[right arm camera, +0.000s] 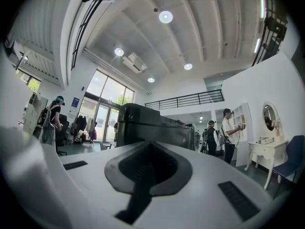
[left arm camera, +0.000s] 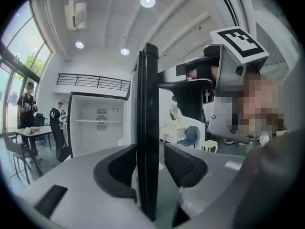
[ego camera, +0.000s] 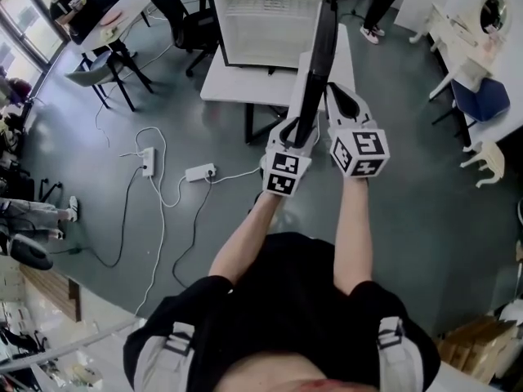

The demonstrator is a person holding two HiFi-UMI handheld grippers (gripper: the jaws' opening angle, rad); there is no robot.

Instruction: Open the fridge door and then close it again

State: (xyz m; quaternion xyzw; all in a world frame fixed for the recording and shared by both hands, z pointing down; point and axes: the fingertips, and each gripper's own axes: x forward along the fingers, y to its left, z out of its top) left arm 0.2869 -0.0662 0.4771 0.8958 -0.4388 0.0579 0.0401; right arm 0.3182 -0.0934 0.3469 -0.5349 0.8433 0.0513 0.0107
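Straddling the edge of the open fridge door (ego camera: 315, 60) with the left gripper (ego camera: 299, 129)

The fridge (ego camera: 270, 23) stands on a white table (ego camera: 225, 84), its door swung out towards the person and its white inside showing. In the left gripper view the jaws stand apart on either side of the door's dark edge: one pad (left arm camera: 119, 173) lies against it, while the other pad (left arm camera: 187, 166) sits just clear. The right gripper (ego camera: 343, 103) hangs just beside the door with its jaws pressed together on nothing. My judgement is that closing comes next. To do it well, push with the pad already touching the door, follow the arc round the hinge instead of a straight line, keep the right gripper clear of the gap, and ease off near the fridge so the table does not shake.
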